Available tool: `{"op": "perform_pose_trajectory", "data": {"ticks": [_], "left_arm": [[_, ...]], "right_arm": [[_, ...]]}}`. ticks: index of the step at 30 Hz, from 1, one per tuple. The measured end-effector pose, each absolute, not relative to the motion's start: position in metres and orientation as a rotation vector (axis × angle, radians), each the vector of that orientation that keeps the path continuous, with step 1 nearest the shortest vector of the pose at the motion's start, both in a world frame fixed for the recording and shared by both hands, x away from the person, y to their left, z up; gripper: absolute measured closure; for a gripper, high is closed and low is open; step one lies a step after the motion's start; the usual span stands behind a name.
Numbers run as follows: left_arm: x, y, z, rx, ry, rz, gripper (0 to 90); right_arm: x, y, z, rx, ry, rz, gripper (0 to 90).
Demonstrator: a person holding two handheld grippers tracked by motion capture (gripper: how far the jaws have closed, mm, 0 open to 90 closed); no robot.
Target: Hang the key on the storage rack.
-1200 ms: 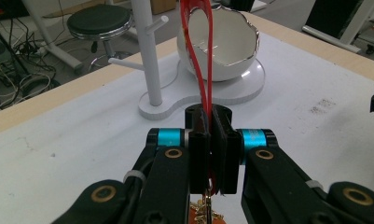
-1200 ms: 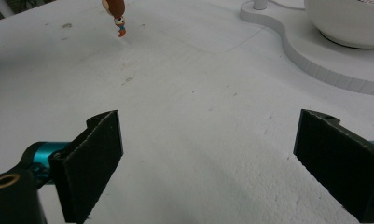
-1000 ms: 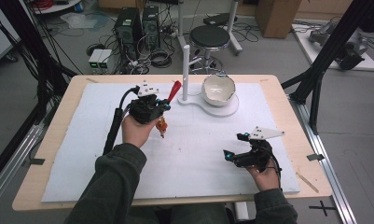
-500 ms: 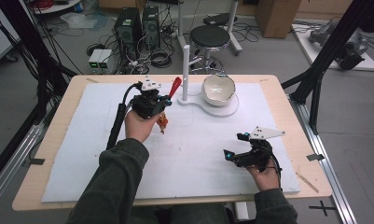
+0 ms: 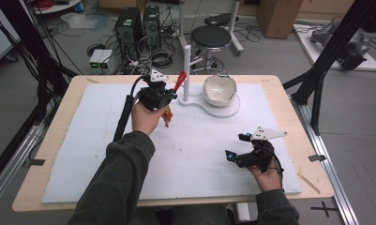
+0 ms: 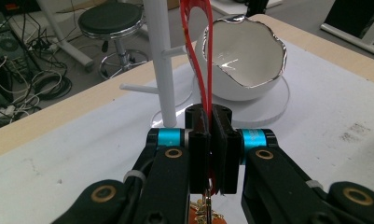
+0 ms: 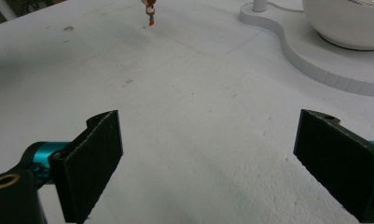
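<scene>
Carried nearer the white peg stand [image 5: 187, 70] since the earlier frame, the light, limp red strap [image 6: 199, 56] with its dangling charm is pinched by the closed left gripper [image 6: 211, 140], while the right gripper [image 7: 208, 158] is held wide open, empty.

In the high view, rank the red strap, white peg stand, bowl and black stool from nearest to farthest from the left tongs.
1. red strap: clamped in the left tongs, sticking up past them.
2. white peg stand: just right of the strap.
3. bowl: further right, on the white base.
4. black stool: on the floor beyond the table.
</scene>
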State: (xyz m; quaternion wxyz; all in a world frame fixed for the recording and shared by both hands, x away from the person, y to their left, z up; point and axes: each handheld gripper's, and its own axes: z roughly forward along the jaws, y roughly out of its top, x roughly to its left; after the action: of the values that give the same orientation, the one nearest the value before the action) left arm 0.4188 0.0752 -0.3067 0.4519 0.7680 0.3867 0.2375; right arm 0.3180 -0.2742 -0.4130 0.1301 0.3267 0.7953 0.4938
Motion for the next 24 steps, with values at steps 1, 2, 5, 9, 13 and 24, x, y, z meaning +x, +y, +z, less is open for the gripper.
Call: {"op": "perform_pose_trajectory", "data": {"ticks": [1,2,5,9,13,24], "left_arm": [[0.420,0.074,-0.307,1.902,0.958,0.588,85.5],[0.421,0.073,-0.307,1.903,0.958,0.590,85.5],[0.425,0.070,-0.307,1.909,0.960,0.593,85.6],[0.428,0.068,-0.311,1.924,0.968,0.595,85.5],[0.431,0.066,-0.314,1.924,0.985,0.597,85.5],[0.437,0.060,-0.321,1.943,1.004,0.601,85.5]], "right_arm": [[0.318,-0.274,-0.413,0.948,2.311,1.435,6.9],[0.318,-0.274,-0.413,0.950,2.311,1.435,6.9],[0.318,-0.275,-0.413,0.944,2.309,1.433,6.9],[0.318,-0.275,-0.413,0.946,2.308,1.436,6.9],[0.318,-0.275,-0.413,0.937,2.307,1.440,6.9],[0.318,-0.275,-0.413,0.947,2.308,1.441,6.9]]}}
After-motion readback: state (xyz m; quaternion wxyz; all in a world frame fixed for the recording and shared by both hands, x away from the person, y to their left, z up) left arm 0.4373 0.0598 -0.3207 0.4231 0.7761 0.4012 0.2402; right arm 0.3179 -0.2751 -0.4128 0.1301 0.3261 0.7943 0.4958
